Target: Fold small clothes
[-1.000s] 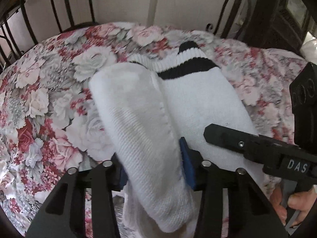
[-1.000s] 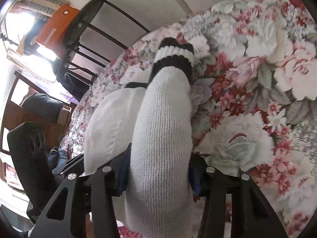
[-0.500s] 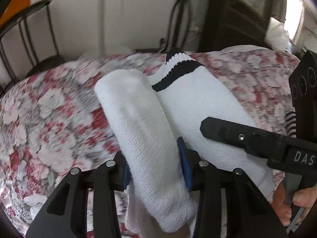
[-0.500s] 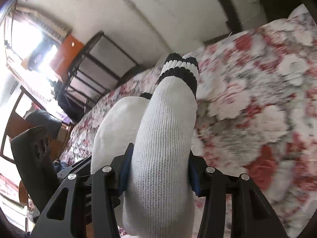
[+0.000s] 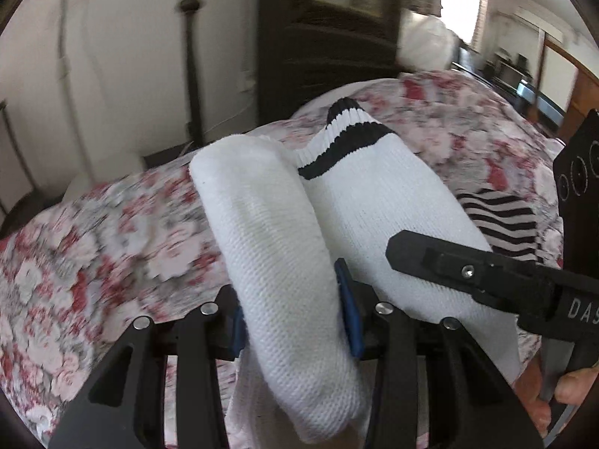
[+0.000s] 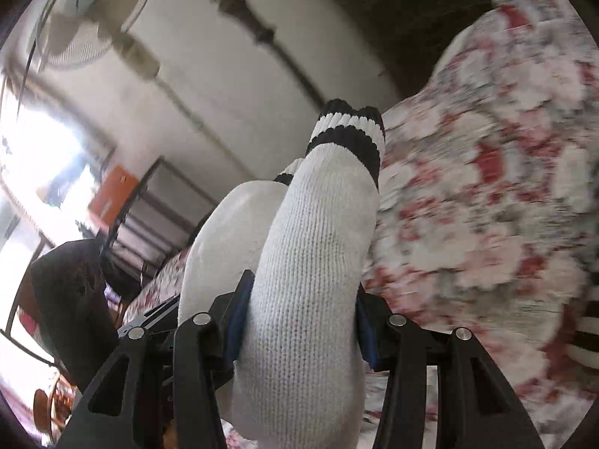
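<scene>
A bed with a floral red, pink and grey cover [image 5: 112, 232] stands against a pale wall [image 5: 123, 37]. A dark wooden cabinet [image 5: 329, 30] rises behind it, beside a turned dark bedpost [image 5: 191, 56]. A standing fan [image 6: 86, 18] and an orange box [image 6: 112, 194] sit near a bright window [image 6: 45, 149].

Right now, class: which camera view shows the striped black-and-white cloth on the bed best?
The left wrist view: the striped cloth lies in clear sight on the floral bedspread. The right wrist view catches only a blurred sliver at its edge.
</scene>
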### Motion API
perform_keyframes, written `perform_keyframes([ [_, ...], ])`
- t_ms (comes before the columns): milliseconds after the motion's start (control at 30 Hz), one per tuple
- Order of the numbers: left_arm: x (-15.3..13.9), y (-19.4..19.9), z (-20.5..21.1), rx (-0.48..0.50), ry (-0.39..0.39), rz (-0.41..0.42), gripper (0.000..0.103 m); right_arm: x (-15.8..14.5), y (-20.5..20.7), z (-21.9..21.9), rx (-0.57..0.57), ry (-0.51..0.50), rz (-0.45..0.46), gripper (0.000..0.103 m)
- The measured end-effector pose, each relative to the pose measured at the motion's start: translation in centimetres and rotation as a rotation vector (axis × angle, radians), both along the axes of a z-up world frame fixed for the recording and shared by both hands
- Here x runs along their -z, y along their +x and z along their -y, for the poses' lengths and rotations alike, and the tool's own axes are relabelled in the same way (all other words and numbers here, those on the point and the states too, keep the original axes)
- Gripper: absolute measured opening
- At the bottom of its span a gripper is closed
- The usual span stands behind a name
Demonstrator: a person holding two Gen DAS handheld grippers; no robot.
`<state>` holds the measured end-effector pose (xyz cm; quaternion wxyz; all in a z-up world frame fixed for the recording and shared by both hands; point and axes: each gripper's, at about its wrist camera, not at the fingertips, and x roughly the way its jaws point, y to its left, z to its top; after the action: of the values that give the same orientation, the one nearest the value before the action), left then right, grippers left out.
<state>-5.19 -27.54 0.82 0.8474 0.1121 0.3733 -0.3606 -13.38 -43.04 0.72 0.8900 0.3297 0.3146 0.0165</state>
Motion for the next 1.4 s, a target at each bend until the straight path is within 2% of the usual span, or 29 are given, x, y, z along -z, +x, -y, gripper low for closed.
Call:
perform_keyframes([
  [200,-1.9,-4.0,6.1,0.08,-0.008,0.033,0.039,-1.2,-5.7,5.1,0.117,0.01,0.058,0.05],
  [467,-3.7,-8.2,13.3,0.157,-0.013,0.065,0.039,-1.7,-10.7,10.4,0.233,0.04,0.12,0.05],
  [700,-3.6,-11.9,19.7,0.243,-0.017,0.089,0.039,-1.2,-15.5,15.5,0.365,0.043,0.146,0.05],
  [933,-0.7,-15.3,26.1,0.32,0.005,0.096,0.039,1.4,-20.1,20.6,0.512,0.072,0.116,0.05],
  [1000,1.6,-15.6,28.0,0.332,0.064,0.084,0.042,3.3,-21.1,22.2,0.57,0.087,0.051,0.05],
  [1067,5.4,-16.1,29.8,0.344,0.178,0.059,0.042,6.6,-22.2,24.2,0.655,0.149,-0.07,0.048],
  [1100,6.6,-16.4,30.1,0.343,0.218,0.063,0.043,8.0,-22.9,25.1,0.684,0.2,-0.09,0.048],
  [1133,7.7,-16.7,29.9,0.347,0.227,0.079,0.044,9.9,-23.8,26.0,0.689,0.31,-0.065,0.049],
  [1200,7.6,-17.4,29.3,0.346,0.214,0.14,0.052,11.3,-24.8,26.7,0.692,0.431,-0.018,0.048],
  [1300,7.1,-17.3,28.8,0.353,0.229,0.146,0.056,10.6,-24.5,26.4,0.689,0.359,-0.04,0.048],
  [1400,6.1,-15.5,27.0,0.315,0.19,0.073,0.057,9.8,-24.5,26.2,0.711,0.337,-0.044,0.05],
])
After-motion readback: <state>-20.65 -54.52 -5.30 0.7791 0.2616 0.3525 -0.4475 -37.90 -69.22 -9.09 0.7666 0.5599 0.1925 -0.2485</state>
